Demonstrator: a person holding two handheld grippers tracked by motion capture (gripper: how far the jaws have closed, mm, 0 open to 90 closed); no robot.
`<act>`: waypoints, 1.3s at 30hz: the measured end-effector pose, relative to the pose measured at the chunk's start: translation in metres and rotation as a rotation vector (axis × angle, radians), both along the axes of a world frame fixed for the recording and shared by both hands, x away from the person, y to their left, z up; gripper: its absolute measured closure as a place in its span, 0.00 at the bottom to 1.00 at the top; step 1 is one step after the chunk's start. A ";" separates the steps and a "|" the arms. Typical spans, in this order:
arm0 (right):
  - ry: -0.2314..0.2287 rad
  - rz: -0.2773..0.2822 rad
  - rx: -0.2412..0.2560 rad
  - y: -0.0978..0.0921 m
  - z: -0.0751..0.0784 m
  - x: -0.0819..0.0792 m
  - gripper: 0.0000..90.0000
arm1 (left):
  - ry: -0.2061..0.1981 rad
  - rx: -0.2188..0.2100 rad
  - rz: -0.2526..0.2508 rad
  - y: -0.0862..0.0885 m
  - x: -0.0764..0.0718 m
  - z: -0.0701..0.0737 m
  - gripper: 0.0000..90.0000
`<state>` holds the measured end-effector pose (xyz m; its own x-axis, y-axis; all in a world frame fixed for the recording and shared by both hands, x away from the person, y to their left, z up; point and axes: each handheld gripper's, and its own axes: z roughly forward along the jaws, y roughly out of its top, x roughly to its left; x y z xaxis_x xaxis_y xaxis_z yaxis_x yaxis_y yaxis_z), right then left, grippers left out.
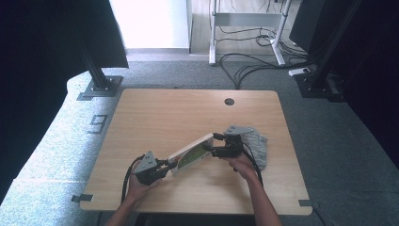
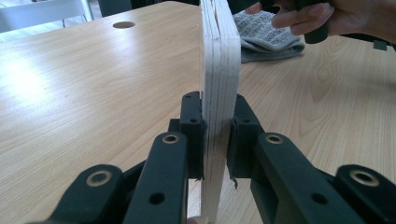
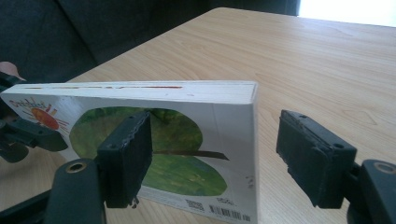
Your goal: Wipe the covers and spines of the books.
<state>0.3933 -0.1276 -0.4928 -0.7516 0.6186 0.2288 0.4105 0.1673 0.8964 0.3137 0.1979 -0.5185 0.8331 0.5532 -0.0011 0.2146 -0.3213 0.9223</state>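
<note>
A thick board book (image 1: 192, 151) with a white cover and a green leaf picture (image 3: 182, 144) stands on its long edge over the table, cover toward the person. My left gripper (image 1: 165, 165) is shut on the book's near-left end, and its pads pinch the stacked pages (image 2: 218, 135). My right gripper (image 1: 215, 147) is open at the book's other end. One of its pads (image 3: 126, 158) sits in front of the cover and the other pad (image 3: 313, 156) stands beyond the book's end, touching nothing. The left gripper (image 3: 23, 135) also appears past the book.
A folded grey cloth (image 1: 258, 146) lies on the wooden table (image 1: 155, 113) just right of the right hand, also seen as the cloth (image 2: 266, 35). A round cable hole (image 1: 229, 101) is near the far edge. Stands and cables cover the floor beyond.
</note>
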 end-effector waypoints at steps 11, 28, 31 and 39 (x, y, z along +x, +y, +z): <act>-0.024 0.036 0.020 0.006 -0.001 0.002 0.25 | 0.001 0.000 0.001 0.000 0.000 0.000 0.88; -0.044 0.058 0.029 0.012 -0.003 0.005 0.23 | 0.003 -0.001 0.004 0.000 0.001 0.000 0.88; -0.046 0.062 0.023 0.012 -0.003 0.005 0.24 | 0.003 -0.001 0.003 0.000 0.001 0.000 0.88; -0.057 0.064 -0.004 0.007 -0.002 0.001 0.34 | 0.005 0.000 0.026 0.004 0.003 0.000 0.86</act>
<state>0.3938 -0.1203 -0.4948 -0.8015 0.5694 0.1824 0.3472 0.1949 0.9173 0.3171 0.2022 -0.5182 0.8185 0.5745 -0.0051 0.2275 -0.3159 0.9211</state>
